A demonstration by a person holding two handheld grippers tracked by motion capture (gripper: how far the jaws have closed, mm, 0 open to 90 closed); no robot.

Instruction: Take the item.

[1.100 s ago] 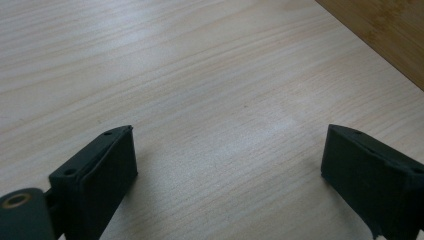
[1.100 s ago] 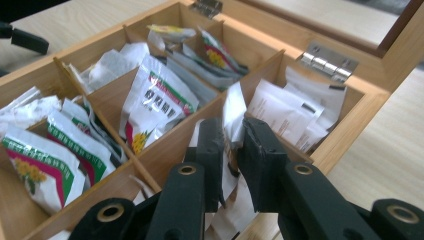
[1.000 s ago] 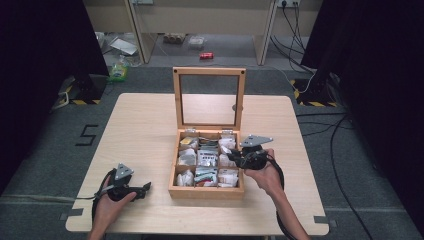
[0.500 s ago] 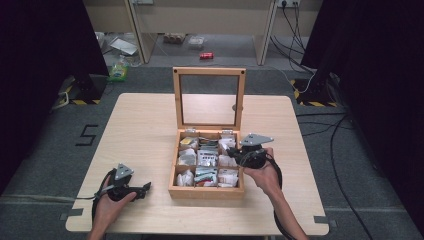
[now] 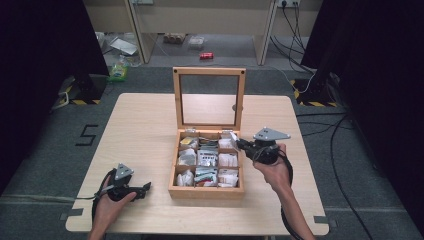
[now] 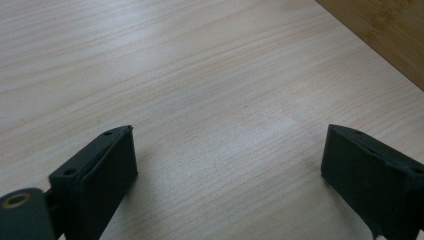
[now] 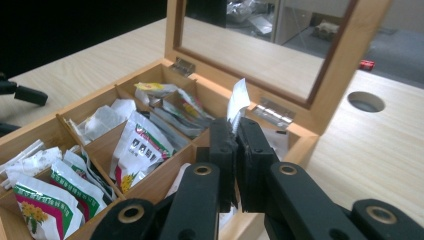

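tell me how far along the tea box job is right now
Done: the wooden box stands with its glass lid up. In hand: the right hand-held gripper is shut on a white sachet above the box's far right compartment. The left hand-held gripper rests open on the table. Left: the other sachets sit in their compartments.

One wooden box (image 5: 205, 189) stands on one worktop (image 5: 140, 130), divided into nine compartments, three rows of three. Two hand-held grippers: left (image 5: 142, 189), right (image 5: 235, 141). One white packet (image 7: 237, 102).
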